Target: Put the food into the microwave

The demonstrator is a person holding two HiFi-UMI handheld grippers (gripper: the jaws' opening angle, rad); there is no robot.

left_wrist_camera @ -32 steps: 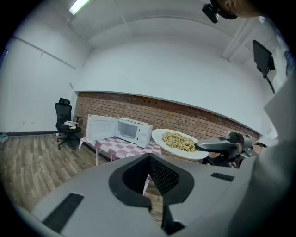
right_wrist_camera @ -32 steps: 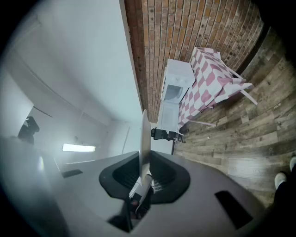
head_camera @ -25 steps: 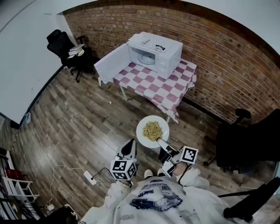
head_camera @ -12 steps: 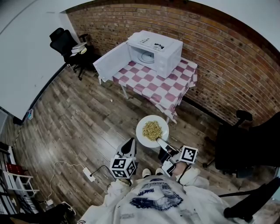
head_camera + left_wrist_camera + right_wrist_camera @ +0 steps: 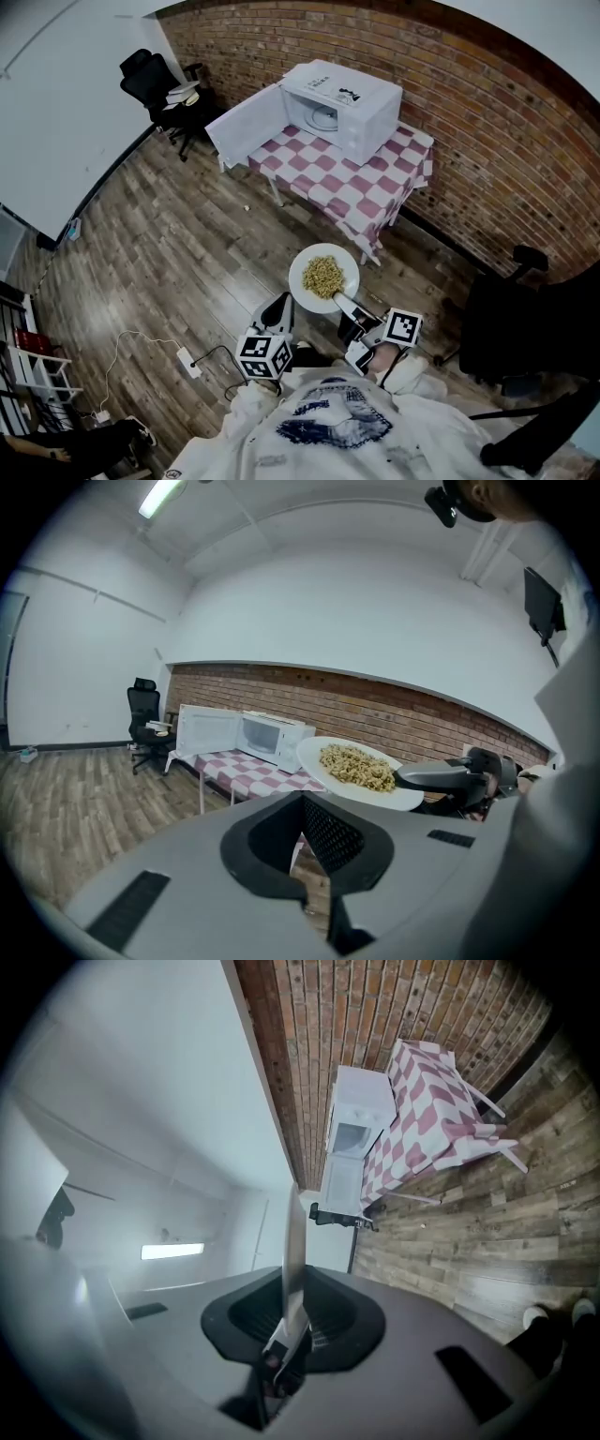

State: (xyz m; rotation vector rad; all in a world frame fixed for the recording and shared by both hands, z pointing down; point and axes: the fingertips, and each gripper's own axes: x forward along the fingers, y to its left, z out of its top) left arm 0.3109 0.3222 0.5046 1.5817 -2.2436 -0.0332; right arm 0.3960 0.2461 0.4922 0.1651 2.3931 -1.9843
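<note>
A white plate heaped with yellowish food hangs over the wooden floor, held level. My right gripper is shut on the plate's near rim. In the right gripper view the plate shows edge-on between the jaws. My left gripper hovers just left of the plate, apart from it, shut on nothing. From the left gripper view I see the plate and the right gripper clamping it. The white microwave stands ahead on the table, its door swung wide open to the left.
The table with a pink-checked cloth stands against the brick wall. A black office chair is at far left, another dark chair at right. A power strip and cable lie on the floor at my left.
Both grippers and the plate have drifted a little toward the table. The right gripper's hold on the plate is unchanged, and the microwave door stays open.
</note>
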